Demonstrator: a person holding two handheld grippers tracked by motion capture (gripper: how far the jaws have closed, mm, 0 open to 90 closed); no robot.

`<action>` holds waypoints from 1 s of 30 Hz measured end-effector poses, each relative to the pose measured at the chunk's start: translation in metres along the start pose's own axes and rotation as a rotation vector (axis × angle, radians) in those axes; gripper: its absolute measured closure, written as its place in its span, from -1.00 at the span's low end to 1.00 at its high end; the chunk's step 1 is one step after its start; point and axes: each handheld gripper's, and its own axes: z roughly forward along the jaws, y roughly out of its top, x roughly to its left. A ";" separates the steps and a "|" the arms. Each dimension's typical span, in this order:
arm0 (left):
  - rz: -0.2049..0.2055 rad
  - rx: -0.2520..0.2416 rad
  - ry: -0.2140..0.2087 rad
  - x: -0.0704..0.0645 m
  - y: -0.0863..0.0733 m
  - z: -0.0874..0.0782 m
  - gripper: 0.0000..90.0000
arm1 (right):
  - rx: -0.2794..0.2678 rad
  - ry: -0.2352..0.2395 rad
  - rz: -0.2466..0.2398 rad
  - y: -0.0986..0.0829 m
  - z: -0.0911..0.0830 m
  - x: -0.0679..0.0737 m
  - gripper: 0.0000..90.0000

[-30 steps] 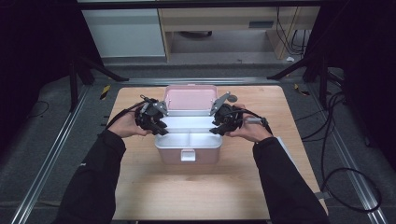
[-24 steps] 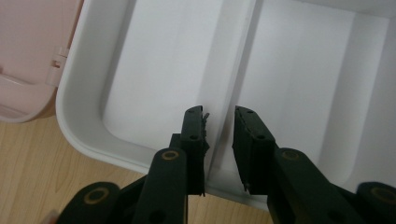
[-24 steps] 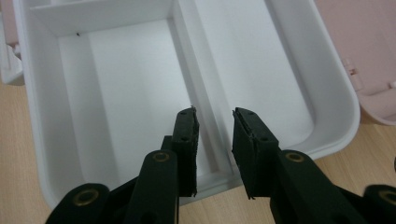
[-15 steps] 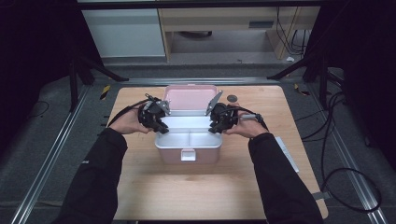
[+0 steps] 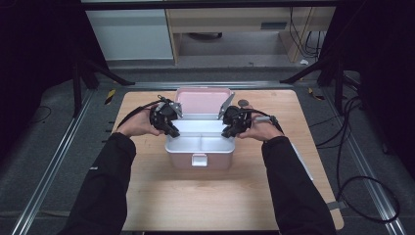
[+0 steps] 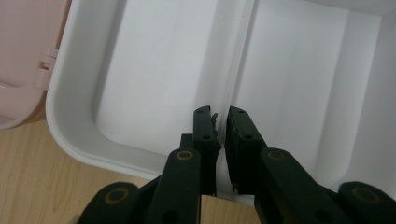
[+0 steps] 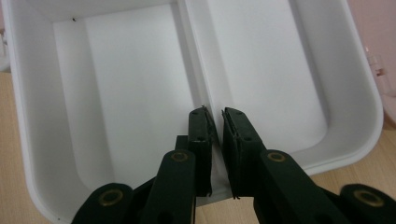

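Both grippers have moved inward: left gripper [image 5: 169, 128] and right gripper [image 5: 229, 130] each clamp the white tray [image 5: 200, 143] divider ends, inside the open pink box [image 5: 198, 159] at table centre — likely ready to lift.

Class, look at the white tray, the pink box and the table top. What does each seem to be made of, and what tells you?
Tray: likely moulded plastic, smooth and matte-white, with rounded corners and a moulded divider. Box: probably plastic too, glossy pale pink, with a moulded hinge on the lid. Table: wood or a wood-look laminate, with pale grain lines; which one is unclear.
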 end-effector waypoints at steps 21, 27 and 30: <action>0.088 0.060 0.044 -0.006 0.017 -0.023 0.91 | 0.032 0.011 -0.035 0.010 -0.022 -0.001 0.90; 0.120 0.066 0.087 -0.026 0.028 -0.055 0.93 | 0.004 -0.025 -0.065 0.018 -0.052 0.007 0.89; 0.130 0.070 0.091 -0.037 0.030 -0.066 0.94 | 0.004 -0.035 -0.080 0.020 -0.065 0.018 0.90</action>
